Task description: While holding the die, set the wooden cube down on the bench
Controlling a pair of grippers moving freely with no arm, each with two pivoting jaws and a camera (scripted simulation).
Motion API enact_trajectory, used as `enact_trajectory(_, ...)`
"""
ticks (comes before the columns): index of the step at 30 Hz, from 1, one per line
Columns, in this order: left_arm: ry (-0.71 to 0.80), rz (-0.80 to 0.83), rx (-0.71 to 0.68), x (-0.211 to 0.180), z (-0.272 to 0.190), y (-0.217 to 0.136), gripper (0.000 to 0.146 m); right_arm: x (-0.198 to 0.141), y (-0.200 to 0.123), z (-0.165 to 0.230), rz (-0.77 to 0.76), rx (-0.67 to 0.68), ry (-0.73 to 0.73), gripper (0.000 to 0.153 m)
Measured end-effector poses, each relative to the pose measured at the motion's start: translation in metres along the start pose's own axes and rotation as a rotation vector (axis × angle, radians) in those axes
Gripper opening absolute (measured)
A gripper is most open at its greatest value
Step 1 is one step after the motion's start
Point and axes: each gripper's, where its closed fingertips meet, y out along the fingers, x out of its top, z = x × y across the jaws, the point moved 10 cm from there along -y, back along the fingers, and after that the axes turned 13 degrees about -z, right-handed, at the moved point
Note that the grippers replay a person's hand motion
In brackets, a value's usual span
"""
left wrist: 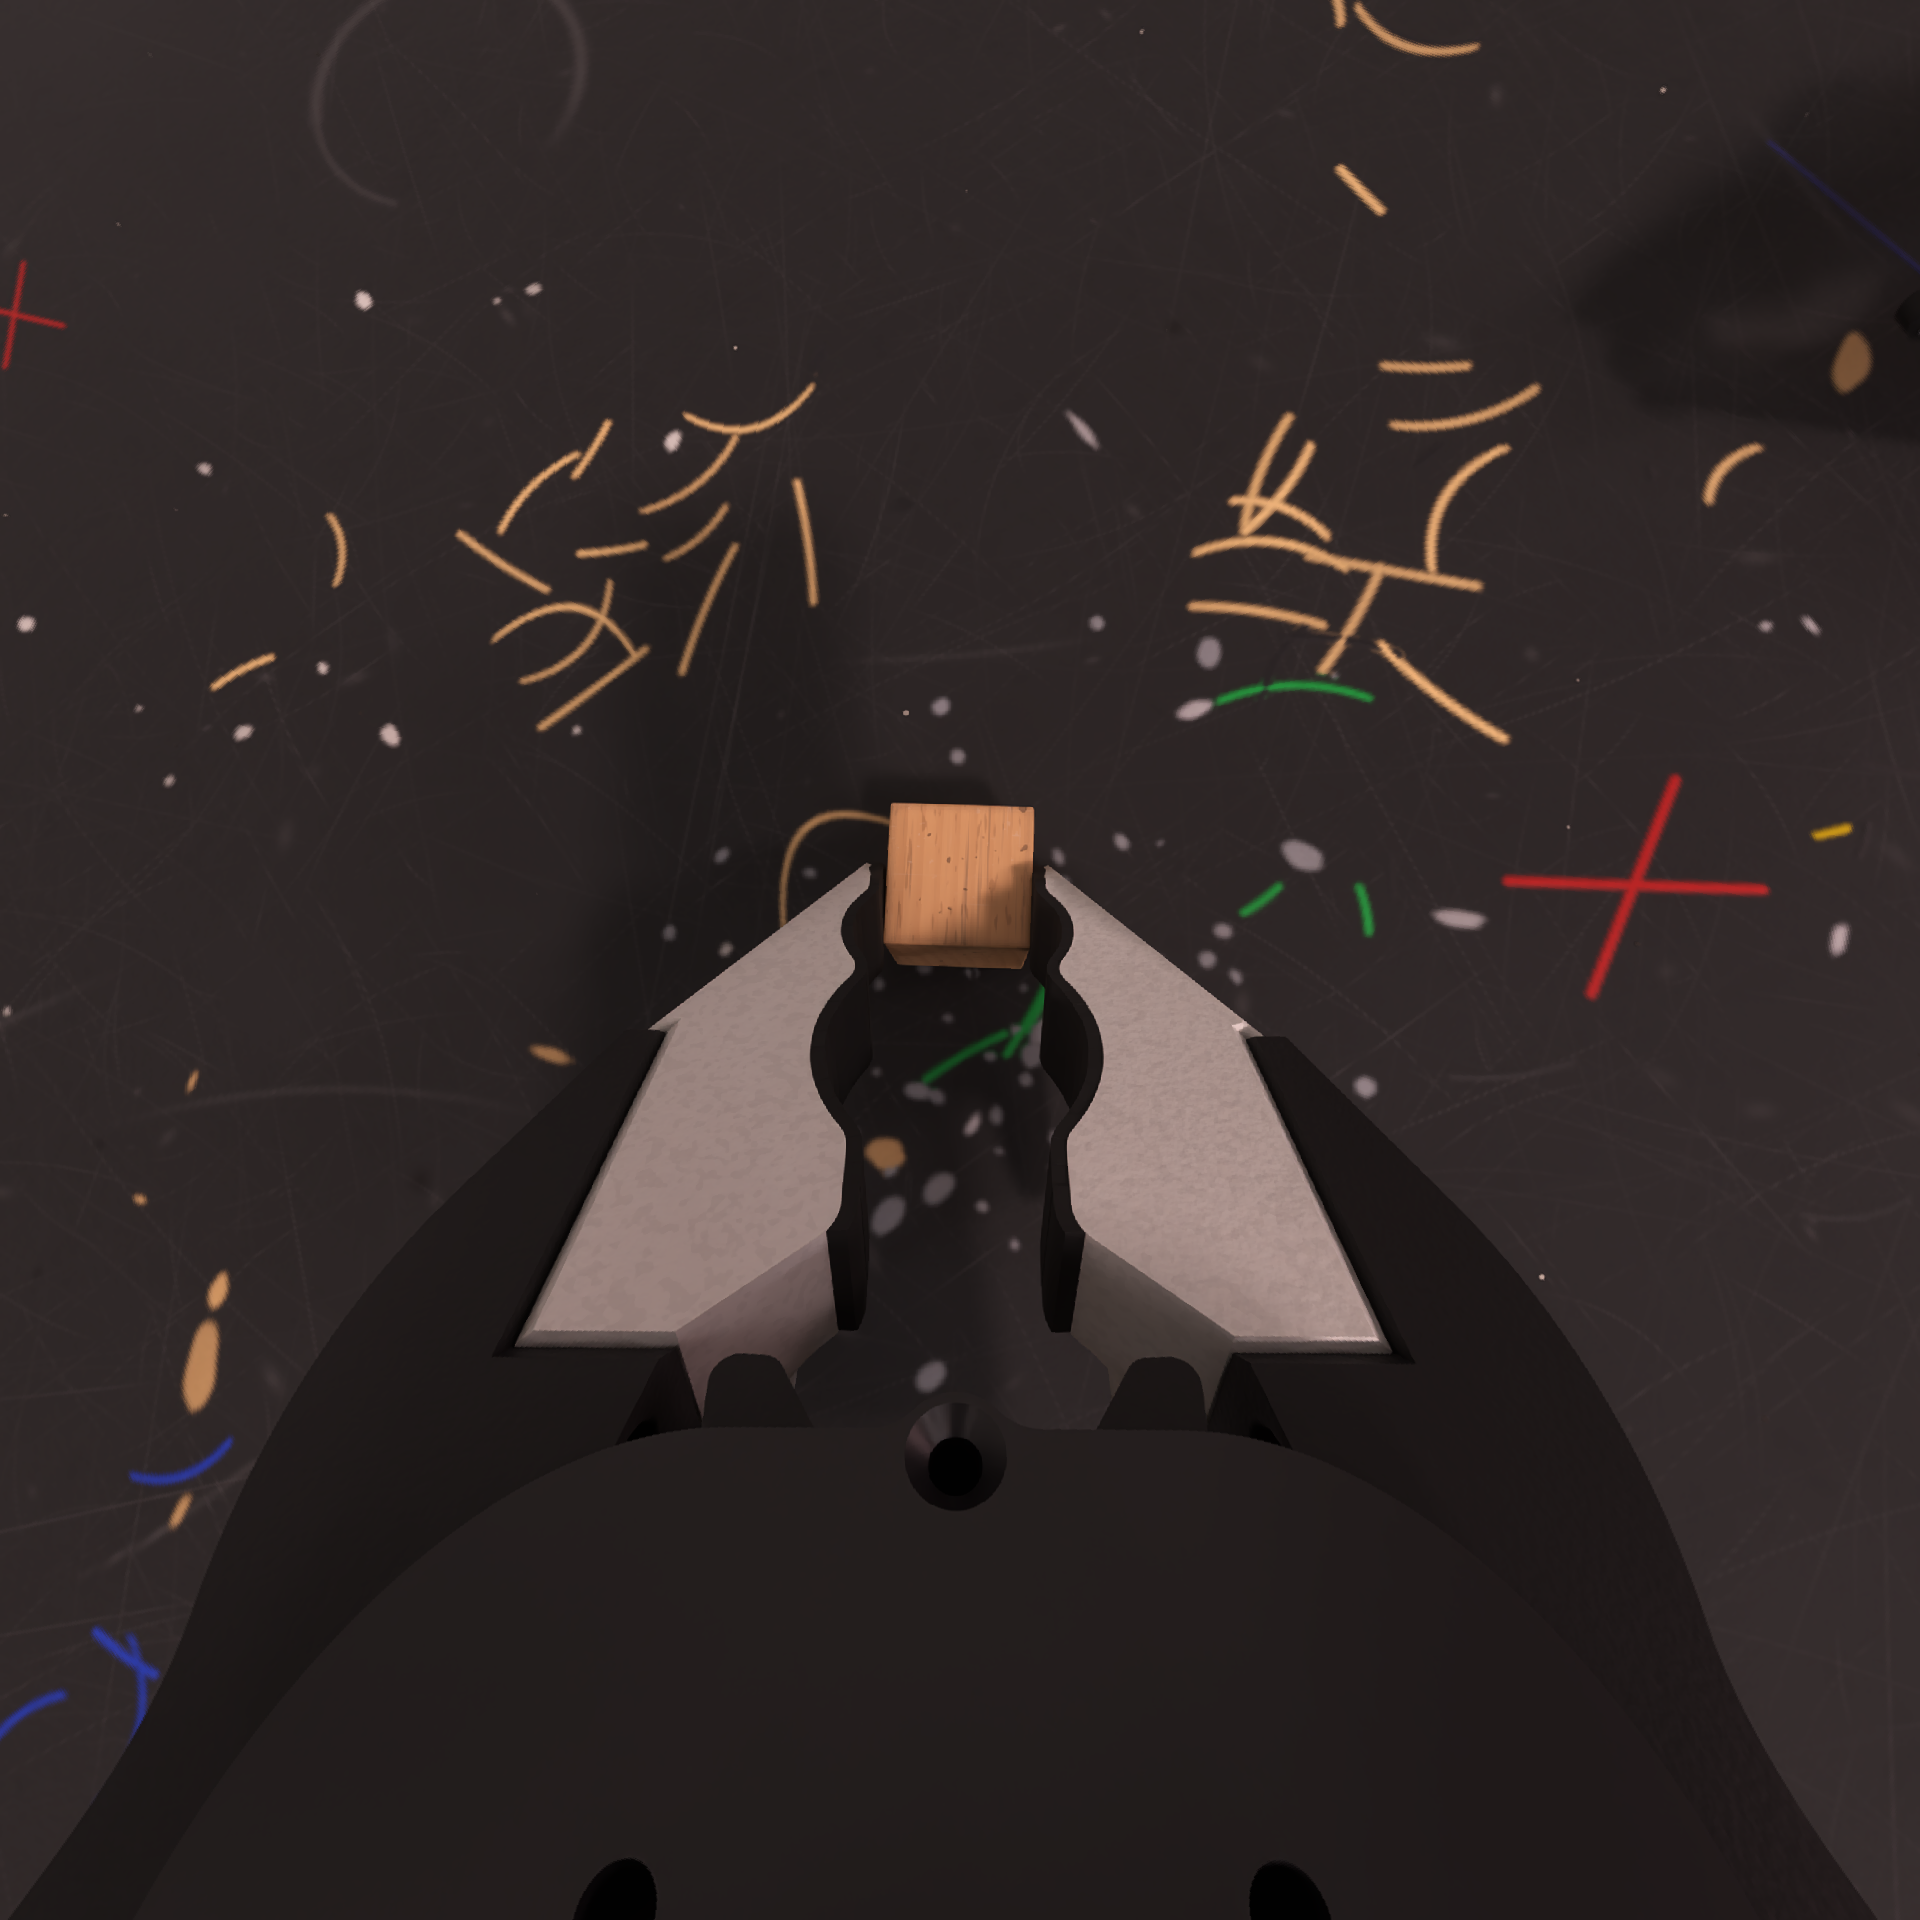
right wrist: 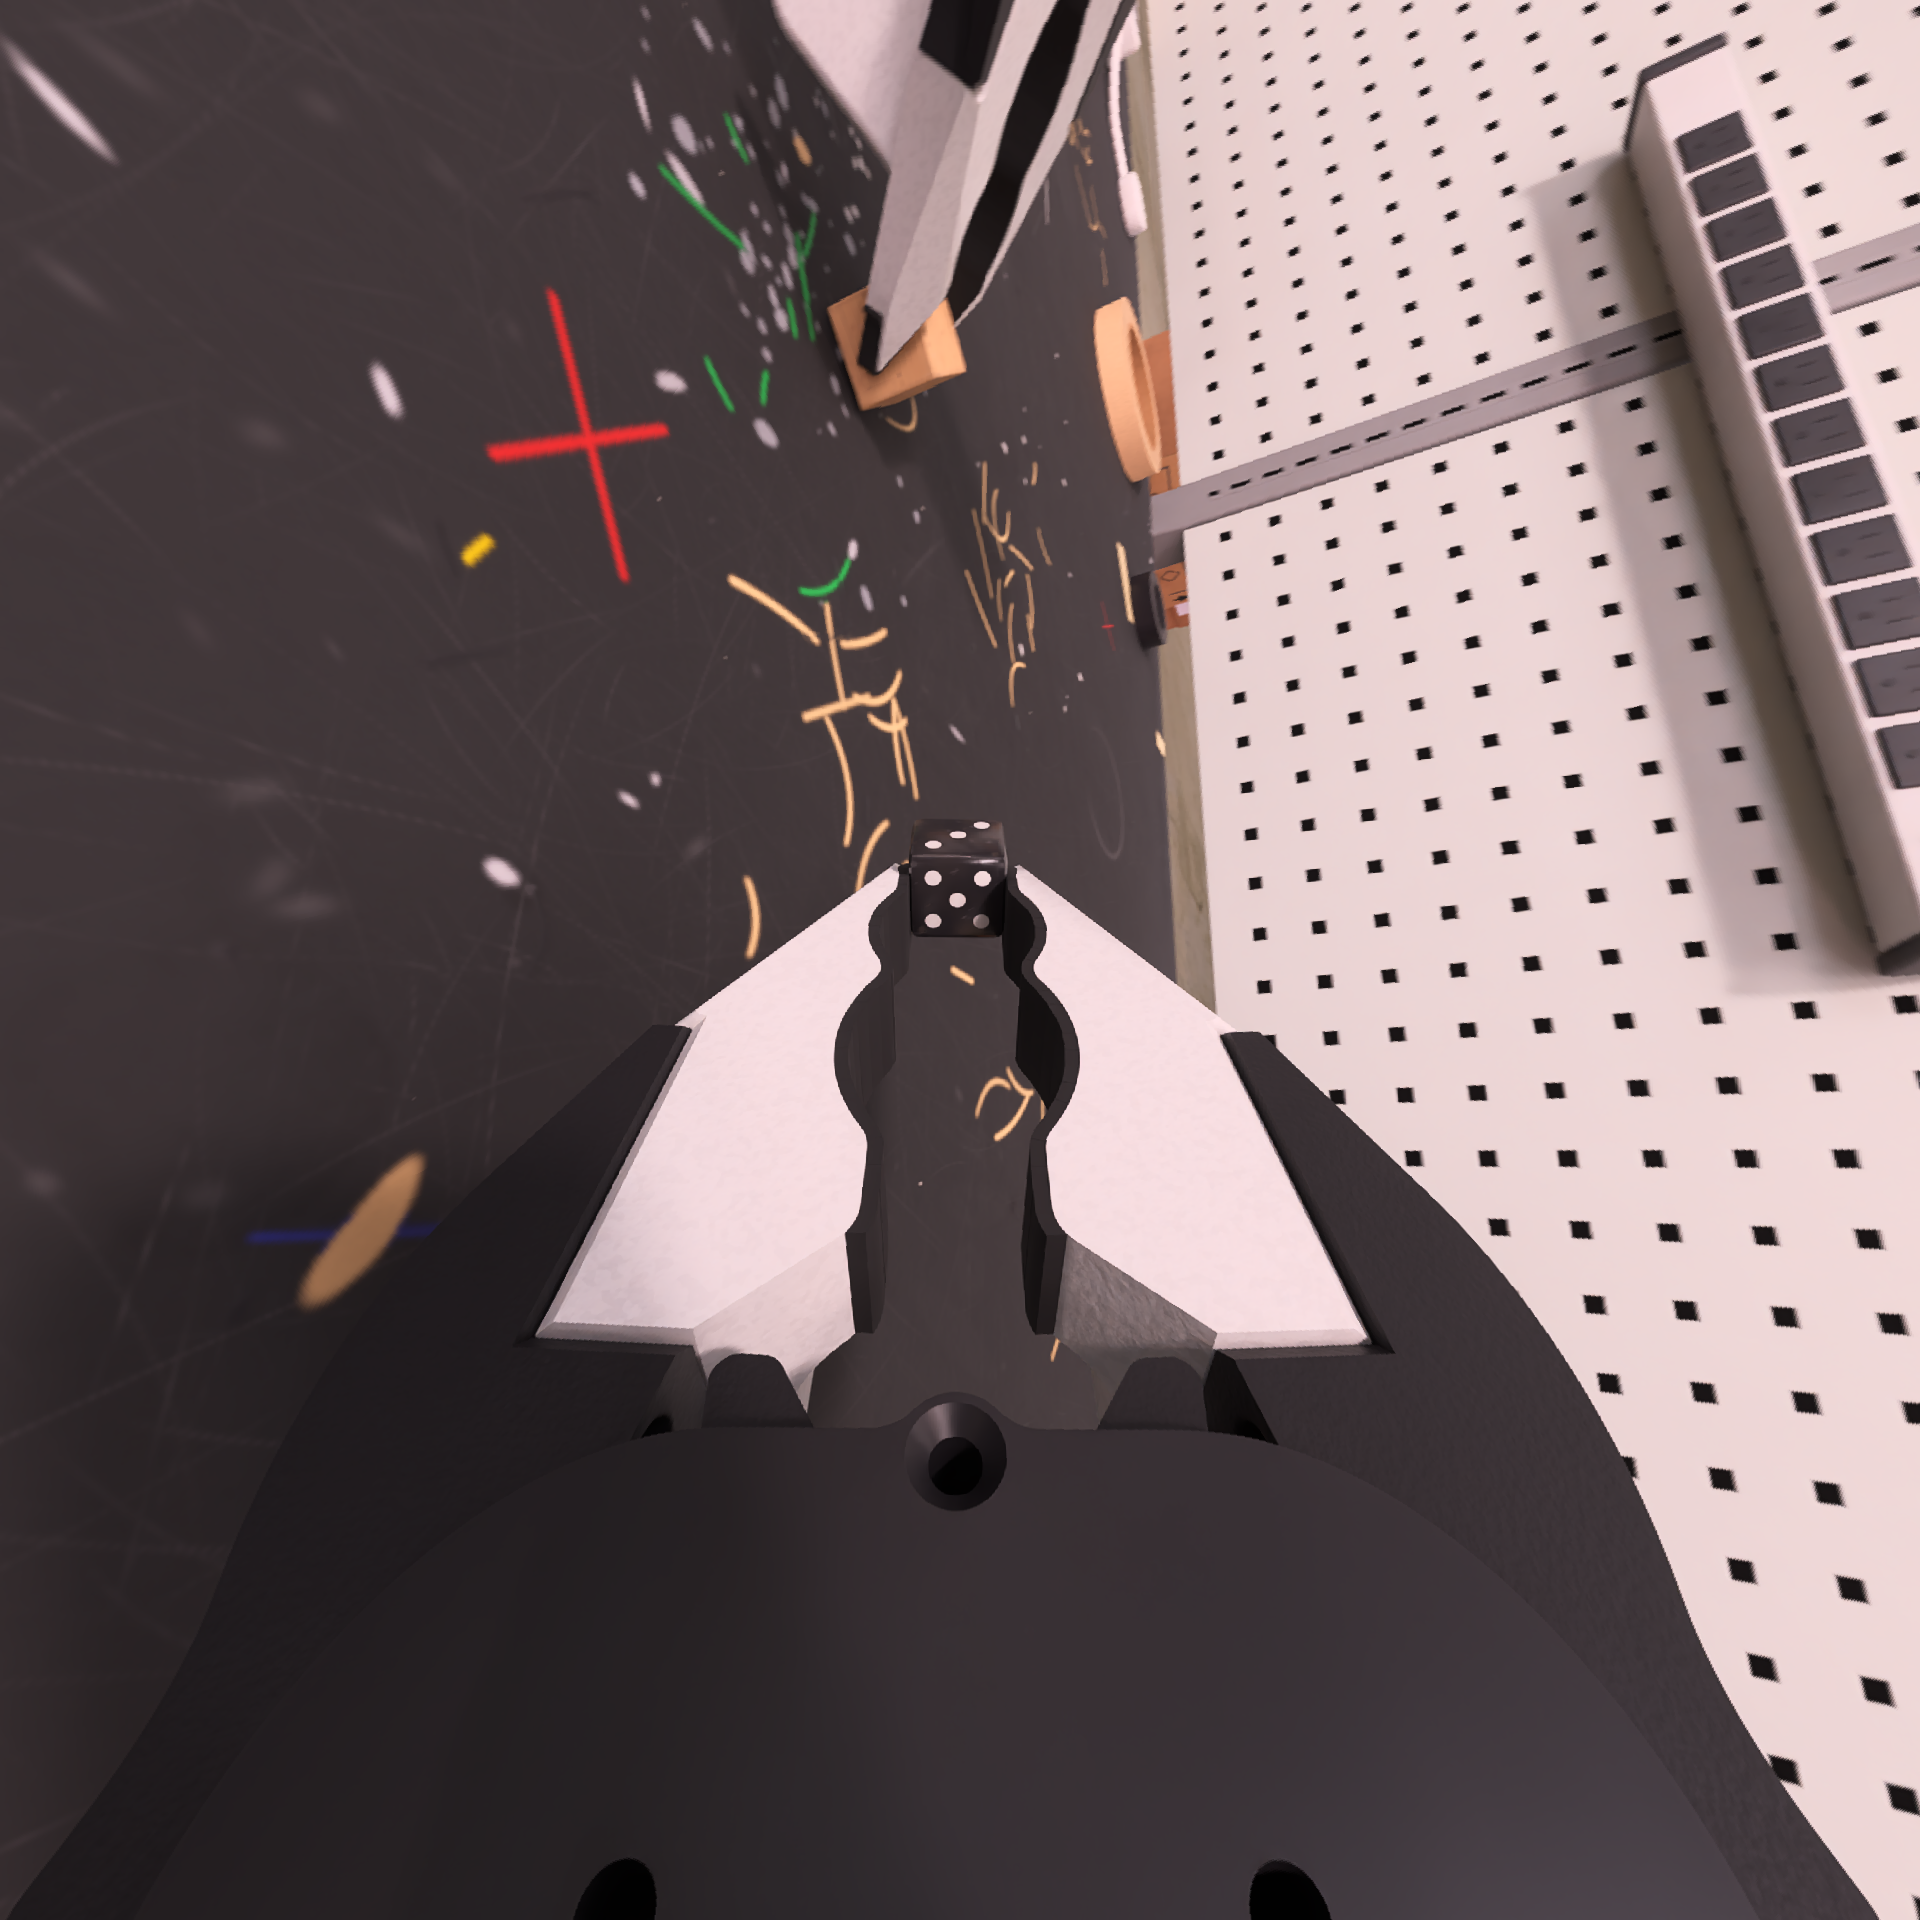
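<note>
My left gripper [left wrist: 958,873] is shut on the wooden cube [left wrist: 958,883], a small tan block held between its fingertips just over the dark scratched bench [left wrist: 416,935]. A shadow lies right behind the cube. In the right wrist view the left gripper [right wrist: 883,343] comes down from the top with the cube [right wrist: 930,358] at its tips, at or very near the bench surface; I cannot tell if it touches. My right gripper [right wrist: 957,883] is shut on the black die [right wrist: 956,894] with white dots, held above the bench [right wrist: 312,727].
A white pegboard wall [right wrist: 1455,727] borders the bench, with a grey rail [right wrist: 1403,436] and a power strip [right wrist: 1787,468] on it. A tan tape roll [right wrist: 1127,390] and a small dark roll [right wrist: 1151,608] stand at the wall. Painted marks and a red cross [left wrist: 1631,883] cover the bench.
</note>
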Motion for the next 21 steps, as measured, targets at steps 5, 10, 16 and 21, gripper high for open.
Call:
enact_trajectory(5, 0.004, 0.005, 0.0, 0.001, 0.0, 0.0, 0.027, 0.008, 0.002, -0.004, -0.034, -0.012, -0.003, 0.016)
enact_trajectory(10, -0.001, 0.005, -0.001, 0.001, 0.0, 0.0, 0.027, 0.013, 0.008, 0.007, -0.049, 0.045, -0.026, 0.016)
enact_trajectory(16, 0.004, 0.009, 0.011, 0.001, -0.002, 0.0, 0.027, 0.025, 0.011, 0.012, -0.088, 0.057, -0.005, 0.016)
enact_trajectory(21, 0.008, 0.01, 0.013, 0.001, -0.002, 0.0, 0.027, 0.036, 0.015, 0.016, -0.124, 0.066, 0.009, 0.016)
